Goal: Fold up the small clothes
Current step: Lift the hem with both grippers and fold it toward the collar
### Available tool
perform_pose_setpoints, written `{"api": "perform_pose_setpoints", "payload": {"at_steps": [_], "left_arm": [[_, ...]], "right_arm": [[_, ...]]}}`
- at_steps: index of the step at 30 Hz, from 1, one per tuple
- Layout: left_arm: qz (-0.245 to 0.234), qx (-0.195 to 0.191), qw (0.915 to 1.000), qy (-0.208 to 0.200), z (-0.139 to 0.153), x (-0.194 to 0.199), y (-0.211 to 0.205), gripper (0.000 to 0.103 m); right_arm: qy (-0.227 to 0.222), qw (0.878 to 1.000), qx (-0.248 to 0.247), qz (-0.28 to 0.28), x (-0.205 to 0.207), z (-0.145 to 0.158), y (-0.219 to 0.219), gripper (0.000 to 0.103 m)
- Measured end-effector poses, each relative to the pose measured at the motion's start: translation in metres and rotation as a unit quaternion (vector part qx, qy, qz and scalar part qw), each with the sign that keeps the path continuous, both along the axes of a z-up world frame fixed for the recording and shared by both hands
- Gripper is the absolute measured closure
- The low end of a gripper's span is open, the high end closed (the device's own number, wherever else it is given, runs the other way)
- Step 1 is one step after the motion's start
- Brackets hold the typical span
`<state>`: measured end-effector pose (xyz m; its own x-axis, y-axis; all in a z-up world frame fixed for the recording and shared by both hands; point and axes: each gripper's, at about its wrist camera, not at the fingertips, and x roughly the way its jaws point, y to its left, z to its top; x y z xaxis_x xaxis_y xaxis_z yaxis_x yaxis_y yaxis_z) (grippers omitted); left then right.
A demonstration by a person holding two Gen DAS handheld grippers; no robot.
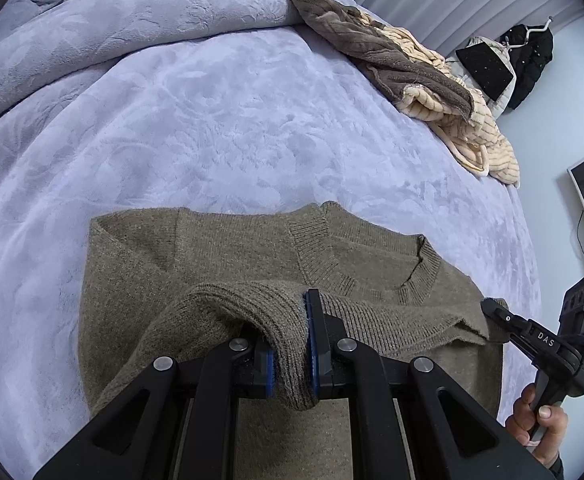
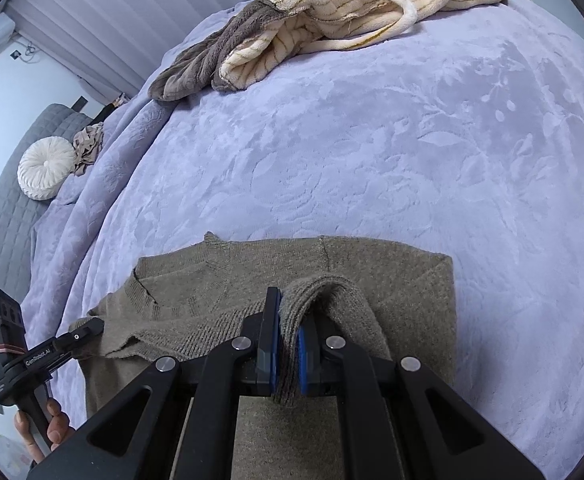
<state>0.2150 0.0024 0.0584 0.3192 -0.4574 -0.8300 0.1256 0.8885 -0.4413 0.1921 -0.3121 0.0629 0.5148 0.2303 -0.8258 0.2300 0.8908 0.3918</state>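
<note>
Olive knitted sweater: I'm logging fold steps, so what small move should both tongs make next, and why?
Probably lower the pinched hem toward the neckline, then release. Left tongs and right tongs each clamp the olive knitted sweater, its bottom edge lifted over the body on the lavender plush blanket.

From both wrist cameras I get soft, even, cool-toned light with no glare, and only faint shadows under the folds of the olive sweater and beneath the gripper linkages. The fisheye bends the lavender blanket into a dome and rings each frame with black corners. Focus is crisp on the knit and the blanket's embossed pattern, while the curtain and wall at the rims look softer and slightly washed out.
</note>
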Motion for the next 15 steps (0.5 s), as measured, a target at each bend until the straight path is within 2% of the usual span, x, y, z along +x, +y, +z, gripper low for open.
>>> {"api": "perform_pose_setpoints", "payload": {"at_steps": [15], "left_arm": [[-0.004,-0.001,0.9998,0.018,-0.024,0.008,-0.002,0.089]], "right_arm": [[0.027,1.0,-0.001,0.004,0.011,-0.019,-0.003,0.095]]}}
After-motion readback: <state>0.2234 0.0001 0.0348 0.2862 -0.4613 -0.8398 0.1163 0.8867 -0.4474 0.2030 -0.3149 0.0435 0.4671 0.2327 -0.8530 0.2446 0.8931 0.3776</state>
